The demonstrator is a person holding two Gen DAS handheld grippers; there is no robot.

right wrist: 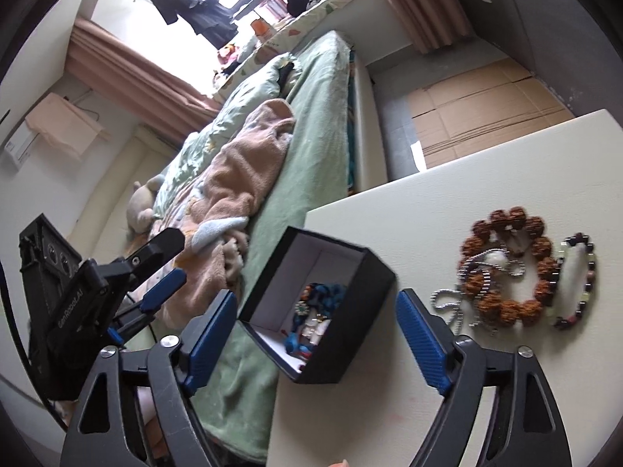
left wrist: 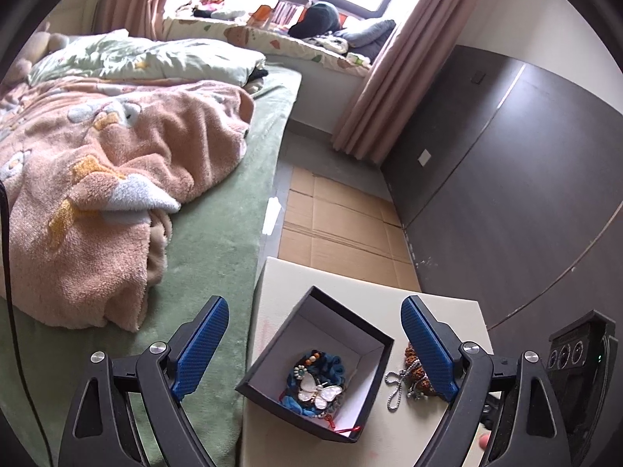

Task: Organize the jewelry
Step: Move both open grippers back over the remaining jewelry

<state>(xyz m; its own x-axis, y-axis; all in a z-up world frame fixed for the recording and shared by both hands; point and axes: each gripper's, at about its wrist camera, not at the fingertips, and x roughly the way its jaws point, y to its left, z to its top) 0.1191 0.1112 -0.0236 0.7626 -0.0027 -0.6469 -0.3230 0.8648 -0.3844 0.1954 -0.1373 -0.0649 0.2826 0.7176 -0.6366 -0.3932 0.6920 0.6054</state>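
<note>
Jewelry box, black outside and white inside, sits open at the near corner of your cream tabletop, with a butterfly brooch lying on blue pieces inside it. Beside the table runs a bed with a green sheet and a pink fleece blanket; flattened cardboard covers the floor, and pink curtains frame the window.

Your left gripper stands wide apart around the box, gripping nothing. Your right gripper is spread wide too, empty, with the box between its fingers.

Only the right wrist view shows the brown bead bracelet whole, a silver chain across it and a dark-and-pale bead bracelet just beside it.
</note>
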